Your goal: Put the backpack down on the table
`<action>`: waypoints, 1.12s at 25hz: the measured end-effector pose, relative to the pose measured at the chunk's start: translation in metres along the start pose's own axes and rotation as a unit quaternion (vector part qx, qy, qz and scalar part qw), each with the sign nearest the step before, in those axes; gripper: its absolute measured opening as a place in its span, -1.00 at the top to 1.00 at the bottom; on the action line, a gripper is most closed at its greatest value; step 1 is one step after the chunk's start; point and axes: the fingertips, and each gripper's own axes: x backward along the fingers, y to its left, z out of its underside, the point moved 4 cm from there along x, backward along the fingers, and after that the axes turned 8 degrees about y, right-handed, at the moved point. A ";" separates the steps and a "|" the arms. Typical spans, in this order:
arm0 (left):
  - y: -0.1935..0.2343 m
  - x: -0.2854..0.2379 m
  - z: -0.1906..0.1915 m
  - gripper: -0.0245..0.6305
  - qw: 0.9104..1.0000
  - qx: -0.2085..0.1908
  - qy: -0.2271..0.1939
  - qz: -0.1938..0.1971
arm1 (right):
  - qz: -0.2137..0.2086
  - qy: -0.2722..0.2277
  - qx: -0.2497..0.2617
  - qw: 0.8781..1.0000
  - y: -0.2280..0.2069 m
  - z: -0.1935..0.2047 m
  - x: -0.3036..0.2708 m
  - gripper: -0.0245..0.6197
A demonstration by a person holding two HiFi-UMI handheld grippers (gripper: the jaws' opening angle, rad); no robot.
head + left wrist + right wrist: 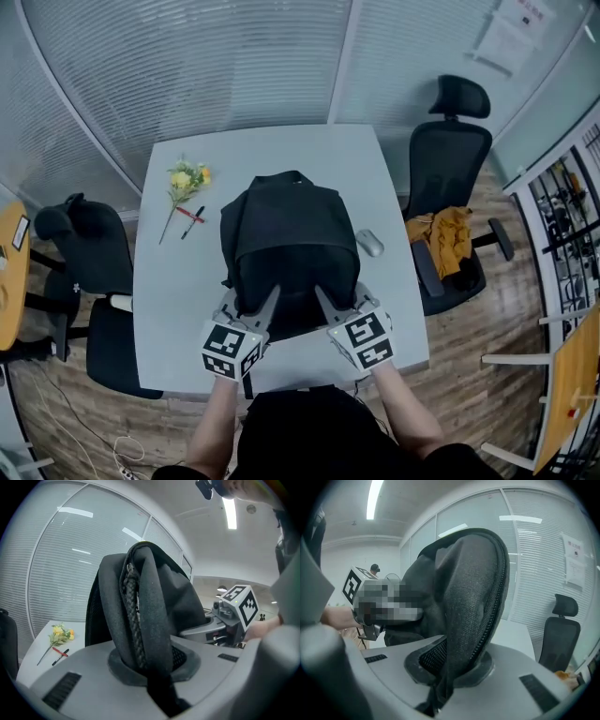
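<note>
Forearms forward, hand-held grippers on backpack

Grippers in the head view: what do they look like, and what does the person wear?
The left gripper and right gripper are alike: grey bodies, tapered grey jaws, each with a white cube bearing black square markers. The person wears a black top; forearms are bare.

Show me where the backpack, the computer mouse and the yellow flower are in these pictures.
backpack [286, 239]: head view, middle of its black upper side.
computer mouse [369, 243]: head view, middle of its grey shell.
yellow flower [185, 178]: head view, on the yellow blossoms.
</note>
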 end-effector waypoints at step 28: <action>0.048 -0.024 0.019 0.63 1.000 0.015 0.011 0.025 | 0.005 0.012 -0.015 1.000 -0.013 -0.001 -0.044 0.57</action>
